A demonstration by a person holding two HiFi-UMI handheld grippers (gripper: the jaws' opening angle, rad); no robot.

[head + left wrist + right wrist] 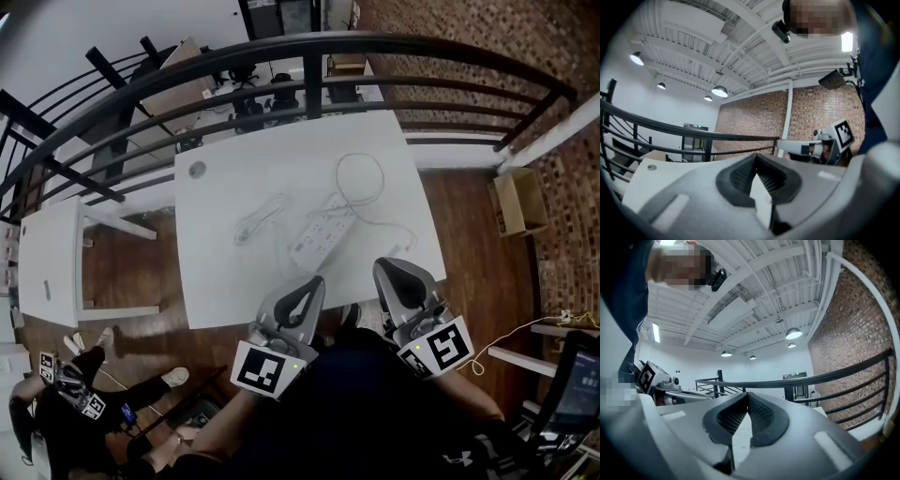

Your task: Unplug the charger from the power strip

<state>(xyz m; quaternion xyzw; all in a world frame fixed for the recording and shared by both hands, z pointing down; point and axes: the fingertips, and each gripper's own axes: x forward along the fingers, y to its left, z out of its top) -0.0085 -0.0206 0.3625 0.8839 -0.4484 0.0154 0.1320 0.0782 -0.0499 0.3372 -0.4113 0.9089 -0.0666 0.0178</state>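
Head view: white desk (225,281), power strip (321,234) lying diagonally near its centre. Charger end looks to sit at the strip's 1 o'clock tip (336,209); too small to confirm it's seated. Its white lead (360,155) loops off toward 12–1 o'clock, then trails to the desk's 4 o'clock edge. A 2nd white cable (258,222) lies at the strip's 9 o'clock, not touching it. Round grommet (197,170) at the desk's 10 o'clock corner.

L tongs (316,280) & R tongs (380,265) both at the strip's 6 o'clock, over the desk's near edge, well apart from strip and charger. Side by side, tips pointing toward 12.

L tongs view: tongs (757,161) clenched, nothing between, aimed roughly level at the black railing (693,133) and brick wall. R tongs' marker cube (843,133) at 3 o'clock.

R tongs view: tongs (747,397) clenched, empty too.
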